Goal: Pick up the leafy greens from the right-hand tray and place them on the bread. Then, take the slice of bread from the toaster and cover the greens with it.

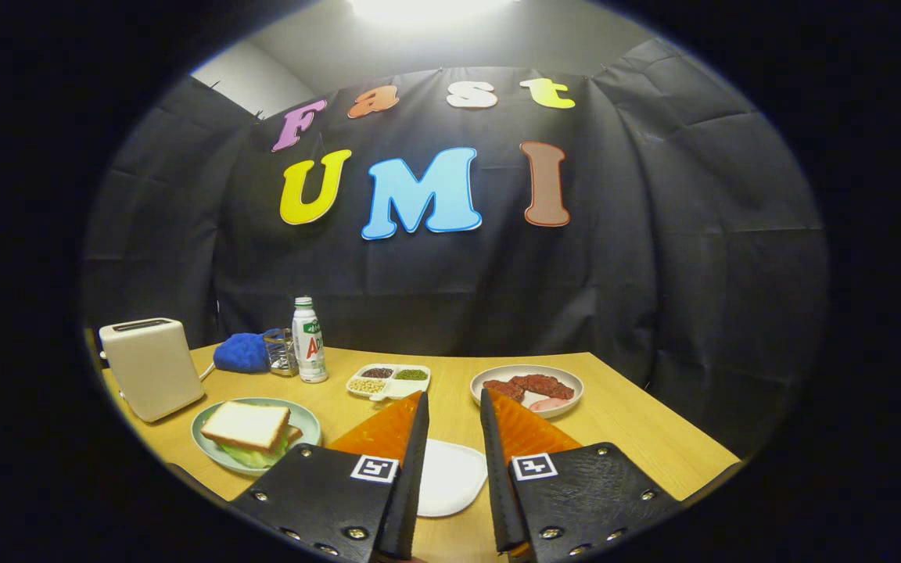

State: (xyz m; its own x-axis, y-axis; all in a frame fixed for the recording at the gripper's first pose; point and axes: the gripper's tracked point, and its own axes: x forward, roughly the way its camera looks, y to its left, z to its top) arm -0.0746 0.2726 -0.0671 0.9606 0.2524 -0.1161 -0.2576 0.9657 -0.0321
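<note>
The two fingers are held apart above the desk, and nothing is gripped between them. Seen through the gap and partly hidden by the fingers, one white tray lies flat on the desk; nothing can be seen in it.

To the left of the fingers, one pale green plate is set on the desk. On it the leafy greens are stacked, with one slice of bread laid over them; the edge of a lower slice is just seen beneath, at the right side of the stack.

Beyond the fingertips, one white divided dish is placed, with three filled compartments: dark grains, green ones and pale beans. To its right, one round plate is found, carrying dark red pieces of meat and one pale pink piece.

Further back on the left, one cream toaster stands upright near the desk's edge; whether anything sits in its slot cannot be told. Behind the green plate, one blue cloth is bunched beside a small clear container, and one white bottle stands upright just to the right of these.
</note>
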